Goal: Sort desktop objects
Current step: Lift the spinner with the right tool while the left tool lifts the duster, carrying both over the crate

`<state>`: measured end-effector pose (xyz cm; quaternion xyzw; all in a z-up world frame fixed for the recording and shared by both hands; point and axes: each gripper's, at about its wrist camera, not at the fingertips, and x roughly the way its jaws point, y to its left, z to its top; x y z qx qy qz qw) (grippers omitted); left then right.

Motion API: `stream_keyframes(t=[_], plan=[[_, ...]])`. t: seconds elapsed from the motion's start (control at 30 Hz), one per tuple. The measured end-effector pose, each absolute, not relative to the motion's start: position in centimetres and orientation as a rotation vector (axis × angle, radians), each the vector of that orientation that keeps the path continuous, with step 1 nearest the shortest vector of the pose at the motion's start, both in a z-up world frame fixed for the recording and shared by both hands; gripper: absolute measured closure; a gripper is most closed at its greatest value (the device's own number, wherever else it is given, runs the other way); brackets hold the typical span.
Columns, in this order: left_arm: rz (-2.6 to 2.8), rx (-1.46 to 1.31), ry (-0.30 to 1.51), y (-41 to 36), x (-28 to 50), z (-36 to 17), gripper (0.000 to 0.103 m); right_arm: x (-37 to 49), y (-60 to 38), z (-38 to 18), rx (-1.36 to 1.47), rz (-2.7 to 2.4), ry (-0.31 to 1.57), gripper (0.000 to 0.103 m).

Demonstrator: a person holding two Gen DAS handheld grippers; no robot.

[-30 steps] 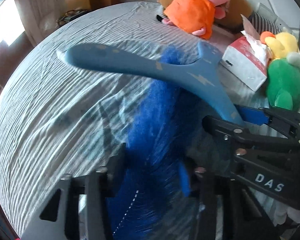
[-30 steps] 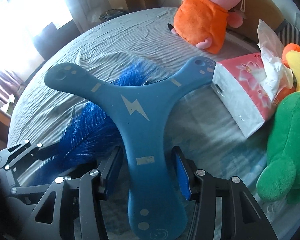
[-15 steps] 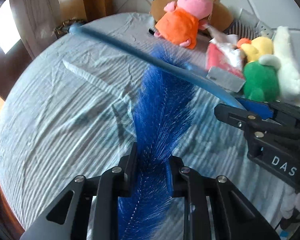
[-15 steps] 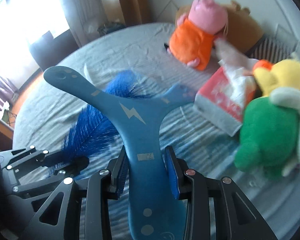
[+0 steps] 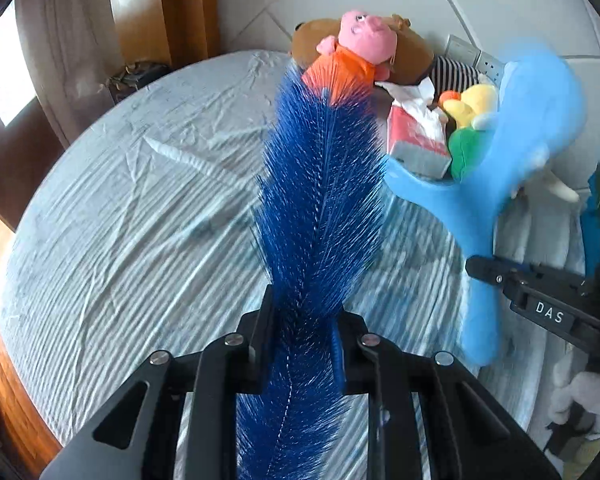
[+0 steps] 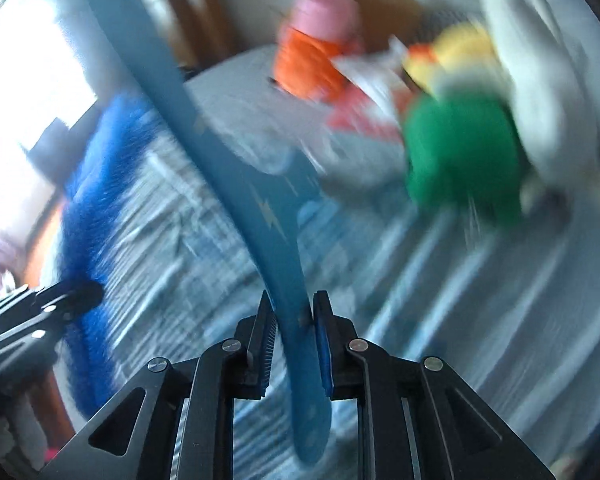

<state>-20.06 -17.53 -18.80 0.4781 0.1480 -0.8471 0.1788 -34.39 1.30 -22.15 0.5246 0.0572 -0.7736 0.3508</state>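
A long dark-blue feather [image 5: 320, 184] stands up between the pads of my left gripper [image 5: 302, 320], which is shut on its lower part, clear of the striped sheet [image 5: 120, 220]. To its right a light-blue three-armed boomerang [image 5: 480, 208] hangs in the air, held by my right gripper [image 5: 496, 276]. In the blurred right wrist view the boomerang [image 6: 268, 208] is turned edge-on, with my right gripper [image 6: 294, 316] closing its jaws on one arm, pads pressing both faces. The feather [image 6: 100, 168] and my left gripper [image 6: 72, 296] show at the left there.
At the far end of the sheet lie a pink pig plush in orange [image 5: 352, 64], a brown plush [image 5: 408, 52], a red tissue pack [image 5: 416, 140] and a green and yellow plush [image 5: 468, 148]. Curtains [image 5: 80, 40] hang at the left, a tiled wall stands behind.
Both grippers have risen, lifting the feather and the boomerang off the sheet. The right gripper rolled, turning the boomerang from flat to edge-on, and its jaws narrowed onto it.
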Motion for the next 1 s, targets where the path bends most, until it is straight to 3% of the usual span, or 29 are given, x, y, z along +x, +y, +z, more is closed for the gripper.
stream_keyframes(t=[0.17, 0.4, 0.57, 0.6, 0.7, 0.73, 0.8, 0.87, 0.93, 1.0], plan=[[-2.4, 1.406, 0.397, -17.3, -20.6, -20.7, 0.081, -34.4, 2.7, -23.9, 1.29, -2.093, 0.046, 0.081], [-2.439, 1.457, 0.363, -15.9, -21.5, -21.6, 0.081, -34.8, 1.7, -24.0, 1.288, -2.128, 0.09, 0.083], [-2.473, 1.475, 0.326, -15.2, -22.1, -21.6, 0.081, -35.2, 1.8, -23.6, 1.228, -2.141, 0.023, 0.082], [-2.478, 1.475, 0.319, -15.2, -22.2, -21.7, 0.081, -35.5, 1.9, -23.7, 1.223, -2.148, 0.001, 0.077], [-2.465, 1.479, 0.302, -15.5, -22.5, -22.2, 0.081, -37.1, 2.1, -24.9, 1.255, -2.177, -0.078, 0.033], [-2.454, 1.489, 0.295, -15.7, -22.7, -22.5, 0.081, -37.6, 2.2, -25.4, 1.265, -2.188, -0.102, 0.03], [-2.436, 1.507, 0.286, -15.9, -23.2, -22.9, 0.081, -38.3, 2.6, -26.1, 1.284, -2.196, -0.155, 0.03], [-2.435, 1.522, 0.297, -16.0, -23.9, -23.1, 0.081, -38.9, 3.2, -26.6, 1.317, -2.197, -0.19, 0.039], [-2.46, 1.525, 0.28, -15.8, -24.7, -22.9, 0.081, -39.1, 3.9, -26.7, 1.341, -2.218, -0.22, 0.061], [-2.493, 1.541, 0.273, -15.5, -25.9, -22.9, 0.081, -39.0, 5.1, -26.5, 1.362, -2.251, -0.262, 0.072]])
